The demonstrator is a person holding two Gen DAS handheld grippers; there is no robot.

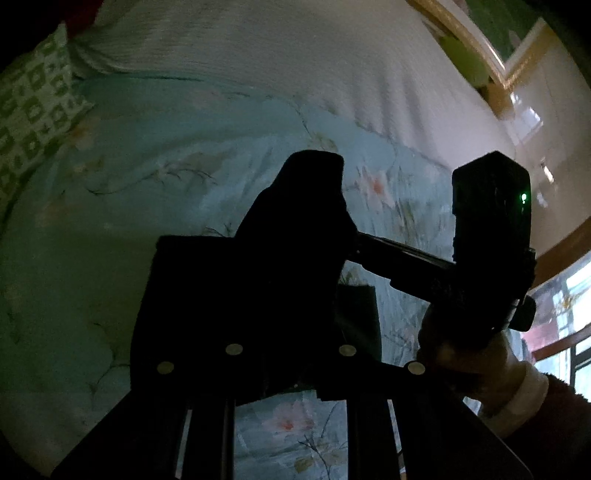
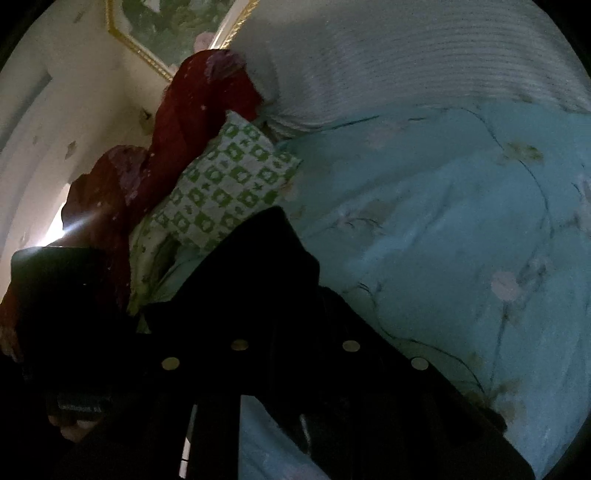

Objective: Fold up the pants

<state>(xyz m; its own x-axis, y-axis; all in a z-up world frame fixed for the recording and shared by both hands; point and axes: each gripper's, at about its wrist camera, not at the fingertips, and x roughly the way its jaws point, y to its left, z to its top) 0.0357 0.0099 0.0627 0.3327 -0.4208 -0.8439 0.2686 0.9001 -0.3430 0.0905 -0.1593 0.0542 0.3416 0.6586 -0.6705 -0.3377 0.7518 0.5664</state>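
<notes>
The pants are black. In the left wrist view my left gripper [image 1: 291,236] is shut on a bunched fold of the pants [image 1: 303,192] and holds it above the bed. My right gripper [image 1: 373,254] shows at the right of that view, its body held in a hand, its tip reaching to the same black cloth. In the right wrist view my right gripper [image 2: 266,266] is buried in black pants cloth [image 2: 258,258] and shut on it; the fingers are too dark to tell apart. The other gripper's body is a dark block [image 2: 62,288] at the left.
A pale blue flowered bedsheet [image 1: 147,206] covers the bed. A white ribbed blanket [image 1: 258,48] lies beyond it. A green-and-white checked pillow [image 2: 229,184] and a dark red garment [image 2: 192,122] lie at the bed's edge. A gold-framed picture [image 2: 147,33] hangs on the wall.
</notes>
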